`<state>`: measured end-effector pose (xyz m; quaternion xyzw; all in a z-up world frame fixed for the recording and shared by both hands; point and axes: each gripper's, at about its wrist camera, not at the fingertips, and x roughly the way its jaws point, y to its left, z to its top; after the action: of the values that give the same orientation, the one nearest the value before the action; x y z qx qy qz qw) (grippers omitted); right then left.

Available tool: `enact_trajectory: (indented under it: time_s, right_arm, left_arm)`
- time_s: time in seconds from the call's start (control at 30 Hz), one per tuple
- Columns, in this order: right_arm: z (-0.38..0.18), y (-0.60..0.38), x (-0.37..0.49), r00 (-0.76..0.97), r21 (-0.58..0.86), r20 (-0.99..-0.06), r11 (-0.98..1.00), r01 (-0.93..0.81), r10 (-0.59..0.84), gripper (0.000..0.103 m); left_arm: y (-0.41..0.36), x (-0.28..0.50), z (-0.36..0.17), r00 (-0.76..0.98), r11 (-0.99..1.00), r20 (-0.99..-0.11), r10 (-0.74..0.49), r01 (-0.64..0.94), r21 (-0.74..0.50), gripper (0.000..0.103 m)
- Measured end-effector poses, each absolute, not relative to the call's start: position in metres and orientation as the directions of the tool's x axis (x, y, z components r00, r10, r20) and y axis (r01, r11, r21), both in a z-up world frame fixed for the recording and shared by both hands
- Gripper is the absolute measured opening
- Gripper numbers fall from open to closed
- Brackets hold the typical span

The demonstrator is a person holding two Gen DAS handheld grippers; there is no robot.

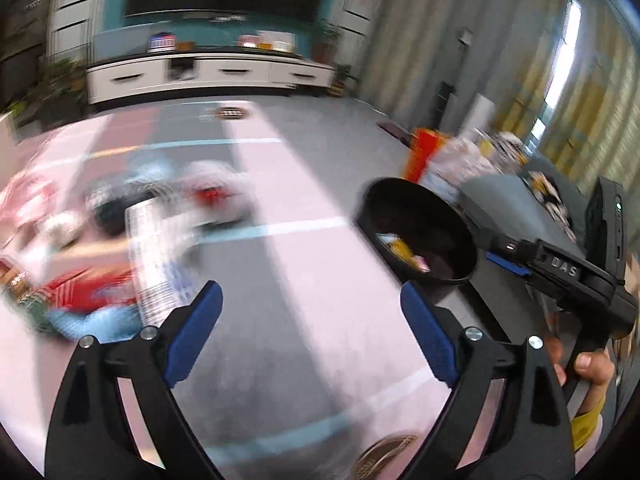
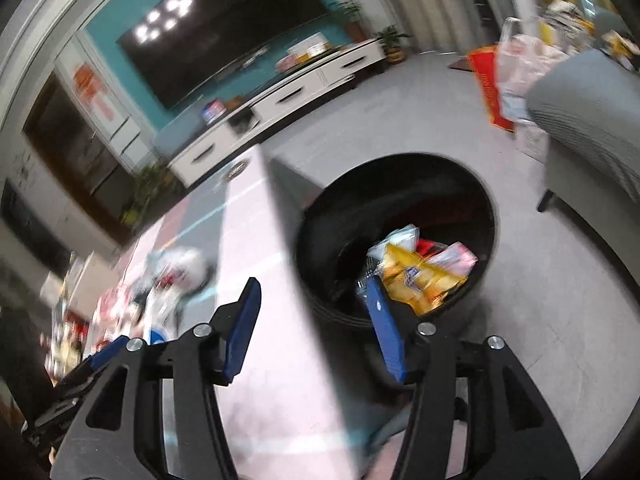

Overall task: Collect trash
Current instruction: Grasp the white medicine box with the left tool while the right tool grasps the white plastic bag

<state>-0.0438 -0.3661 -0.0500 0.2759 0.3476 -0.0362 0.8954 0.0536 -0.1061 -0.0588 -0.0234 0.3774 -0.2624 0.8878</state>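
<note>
A black round trash bin stands on the floor beside the table's right edge; inside lie a yellow snack bag and other wrappers. It also shows in the left wrist view. My right gripper is open and empty, hovering over the table edge next to the bin. My left gripper is open and empty above the table. Blurred trash lies on the table's left part: a white printed packet, a red wrapper and white crumpled pieces. The right gripper's body shows at right.
The table has a pink and grey patterned top. A grey armchair stands right of the bin, with bags behind it. A white TV cabinet and dark screen are at the far wall.
</note>
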Motion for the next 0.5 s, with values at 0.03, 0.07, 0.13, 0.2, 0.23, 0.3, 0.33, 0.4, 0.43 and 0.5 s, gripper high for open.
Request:
enact_trajectory:
  time_s: [0.03,0.07,0.13,0.2,0.23,0.3,0.33,0.4,0.43,0.5]
  right_arm:
    - [-0.045,-0.357,-0.044,0.757,0.463,-0.64,0.853,0.24,0.134,0.055]
    - [-0.039,-0.352,-0.043,0.76,0.46,-0.635,0.858,0.228,0.139,0.055]
    - [-0.026,-0.34,-0.043,0.774,0.461,-0.615,0.864,0.201,0.148,0.055]
    - [-0.015,-0.332,-0.046,0.785,0.46,-0.6,0.869,0.181,0.154,0.055]
    - [-0.012,-0.329,-0.047,0.788,0.455,-0.597,0.873,0.175,0.154,0.055]
    - [-0.008,-0.329,-0.052,0.792,0.442,-0.594,0.879,0.178,0.138,0.057]
    - [-0.006,-0.33,-0.056,0.795,0.44,-0.593,0.878,0.186,0.129,0.057]
    - [-0.004,-0.335,-0.064,0.801,0.451,-0.587,0.869,0.204,0.117,0.058]
    - [-0.002,-0.34,-0.068,0.804,0.455,-0.586,0.863,0.22,0.103,0.058]
    - [0.0,-0.346,-0.073,0.808,0.461,-0.582,0.855,0.24,0.087,0.058]
  left_arm:
    - [-0.09,0.051,-0.058,0.596,0.875,-0.653,-0.467,0.42,-0.242,0.091]
    - [-0.074,0.048,-0.056,0.611,0.885,-0.649,-0.453,0.395,-0.246,0.092]
    - [-0.039,0.042,-0.052,0.64,0.903,-0.639,-0.427,0.338,-0.265,0.092]
    - [-0.016,0.036,-0.048,0.668,0.911,-0.619,-0.413,0.299,-0.285,0.093]
    - [-0.01,0.034,-0.046,0.675,0.911,-0.612,-0.412,0.289,-0.294,0.094]
    - [0.0,0.031,-0.044,0.685,0.906,-0.595,-0.419,0.278,-0.318,0.094]
    - [0.001,0.029,-0.042,0.686,0.902,-0.589,-0.427,0.283,-0.324,0.094]
    - [0.0,0.027,-0.039,0.686,0.897,-0.581,-0.439,0.297,-0.328,0.094]
    - [-0.002,0.025,-0.038,0.684,0.894,-0.578,-0.446,0.305,-0.329,0.094]
    - [-0.007,0.021,-0.035,0.681,0.888,-0.572,-0.457,0.324,-0.325,0.094]
